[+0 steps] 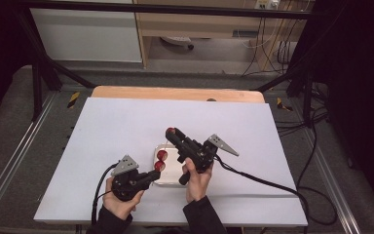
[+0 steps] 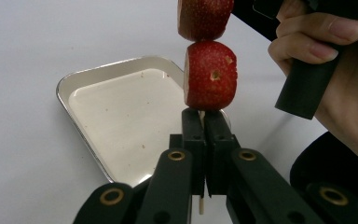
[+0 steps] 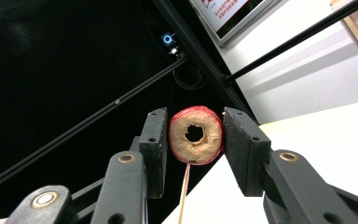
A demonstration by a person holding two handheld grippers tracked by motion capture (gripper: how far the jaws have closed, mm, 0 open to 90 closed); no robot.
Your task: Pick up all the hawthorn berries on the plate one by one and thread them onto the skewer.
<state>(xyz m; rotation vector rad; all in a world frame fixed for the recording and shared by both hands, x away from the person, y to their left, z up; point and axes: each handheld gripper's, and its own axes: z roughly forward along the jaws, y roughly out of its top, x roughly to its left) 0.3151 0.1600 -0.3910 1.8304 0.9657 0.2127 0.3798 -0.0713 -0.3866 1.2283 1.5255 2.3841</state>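
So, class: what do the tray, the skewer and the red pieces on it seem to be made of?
Tray: probably metal, with a shiny reflective rim. Skewer: likely wood or bamboo, thin and pale tan. Red pieces: red skin and a pale cored centre suggest fruit, possibly imitation.

The right hand-held gripper (image 3: 196, 140) clamps a cored red fruit slice (image 3: 196, 135), a thin skewer (image 3: 183, 196) below it.

1. Left hand (image 1: 121, 202) wrapped around the black two-jaw left tool (image 1: 153, 176), low and near the body, pointing right and slightly forward.
2. Left tool's jaws pressed nearly together, clamped on something thin.
3. Right hand (image 1: 197, 180) gripping the handle of the black two-jaw right tool (image 1: 171, 132), angled forward and to the left.
4. Right tool's jaws parted, pinching something round between them.
5. Dark sleeves on both forearms.
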